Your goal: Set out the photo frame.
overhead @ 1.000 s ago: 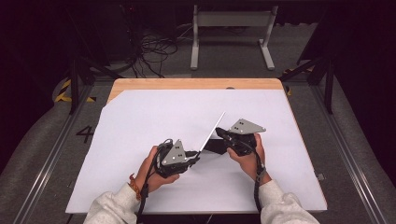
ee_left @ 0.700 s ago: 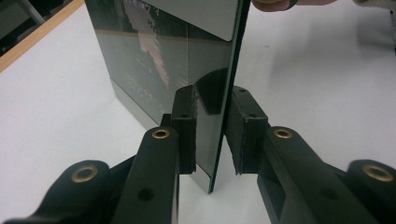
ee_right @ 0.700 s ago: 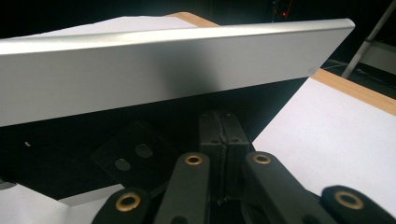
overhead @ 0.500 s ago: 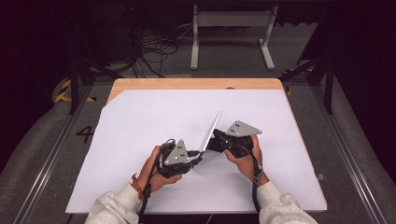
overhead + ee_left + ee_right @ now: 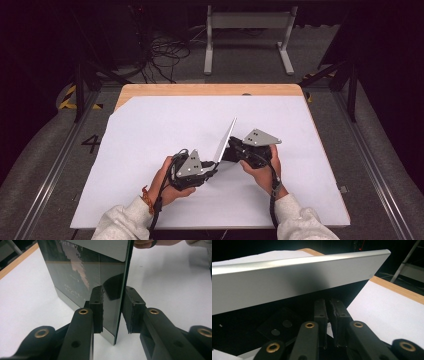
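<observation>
A person sits at a white-covered surface (image 5: 150, 125) and holds a claw tool in each hand. Between the two tools a thin flat panel (image 5: 226, 140) stands on its lower edge near the middle of the surface, leaning to one side. One face is dark, glossy glass and the back is brushed silver.

In the left gripper view, the left claw (image 5: 112, 312) straddles the panel (image 5: 82, 272) at its near bottom corner. One pad is on the glass side and the other on the silver side. The pad on the silver side looks to be against the panel. A thin strip of glass shows beside the other pad, so I cannot tell whether this claw is really pinching.

The right claw (image 5: 328, 320) has just been opening. Its jaws now stand a narrow crack apart with nothing between them, and the panel's silver back (image 5: 287, 277) slopes across just above and beyond their tips. In the high view the right claw (image 5: 231, 150) sits close behind the panel.

This suggests the right side has loosened, so the panel's support now likely falls to the left claw and the surface. The panel could tip if the left hold is not firm.
</observation>
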The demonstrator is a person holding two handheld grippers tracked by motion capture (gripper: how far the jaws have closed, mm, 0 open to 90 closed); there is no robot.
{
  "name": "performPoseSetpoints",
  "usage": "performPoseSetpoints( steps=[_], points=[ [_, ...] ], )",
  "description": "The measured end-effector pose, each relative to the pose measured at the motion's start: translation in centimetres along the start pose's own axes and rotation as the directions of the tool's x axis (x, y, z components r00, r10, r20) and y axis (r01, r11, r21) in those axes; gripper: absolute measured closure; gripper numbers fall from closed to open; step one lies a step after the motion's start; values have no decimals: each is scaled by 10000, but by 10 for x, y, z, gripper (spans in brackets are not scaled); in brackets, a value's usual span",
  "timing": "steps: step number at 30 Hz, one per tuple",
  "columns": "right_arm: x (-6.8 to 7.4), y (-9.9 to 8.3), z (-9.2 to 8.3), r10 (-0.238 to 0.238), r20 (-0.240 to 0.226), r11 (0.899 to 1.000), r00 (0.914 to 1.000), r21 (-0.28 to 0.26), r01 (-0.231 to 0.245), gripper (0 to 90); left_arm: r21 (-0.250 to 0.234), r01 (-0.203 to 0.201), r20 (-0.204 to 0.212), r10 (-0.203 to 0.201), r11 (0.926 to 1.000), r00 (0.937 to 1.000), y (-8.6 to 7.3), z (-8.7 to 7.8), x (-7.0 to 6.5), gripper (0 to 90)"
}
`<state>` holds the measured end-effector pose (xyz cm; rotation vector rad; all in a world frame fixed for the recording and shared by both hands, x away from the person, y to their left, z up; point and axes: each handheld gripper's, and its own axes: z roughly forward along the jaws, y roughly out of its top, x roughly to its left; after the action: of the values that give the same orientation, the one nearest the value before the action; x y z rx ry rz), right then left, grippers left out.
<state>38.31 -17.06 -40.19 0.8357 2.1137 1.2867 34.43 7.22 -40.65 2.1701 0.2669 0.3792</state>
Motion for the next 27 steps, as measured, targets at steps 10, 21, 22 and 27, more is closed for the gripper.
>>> performPoseSetpoints(
  steps=[10, 21, 22, 27],
  points=[
    [-6, -2, -10, 143, 48, 9995, 9999, -295, -141, 854, -539, 202, 522, -174, 9983, 9985, -7, -19, 7, 771],
    [2, 4, -6, 102, -225, 9990, 9997, -428, -112, 887, -81, 47, 622, -41, 10000, 9981, -10, -9, 2, 822],
    [2, 3, -6, 87, -270, 9990, 9996, -436, -99, 886, -102, 98, 652, -92, 9999, 9978, -10, -8, 3, 822],
    [3, 3, -6, 126, -332, 9992, 9994, -365, -138, 890, -162, 235, 661, -223, 9996, 9976, -10, -7, 3, 822]
  ],
)
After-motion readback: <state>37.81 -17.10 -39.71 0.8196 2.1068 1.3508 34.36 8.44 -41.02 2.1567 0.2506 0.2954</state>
